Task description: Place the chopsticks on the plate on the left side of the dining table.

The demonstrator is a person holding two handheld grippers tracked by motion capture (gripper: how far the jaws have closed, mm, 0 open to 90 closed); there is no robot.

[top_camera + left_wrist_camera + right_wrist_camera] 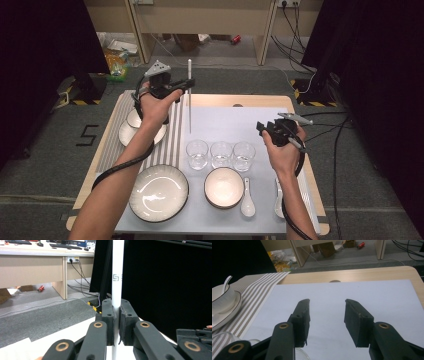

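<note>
i see a thin pale chopstick [189, 95], silvery white and straight, standing upright above the far part of the light blue mat [260, 125], its lower tip near the mat's surface just beyond the leftmost of the three glasses [197, 154]. its upper end rises past the mat's far edge. in the left gripper view the chopstick [117, 277] runs vertically through the frame, white with a small square logo printed on its side. it is clamped about a third of the way down its length.

L gripper [186, 85] fingers clamped, held high; R gripper [262, 127] fingers apart, hovering low
</note>
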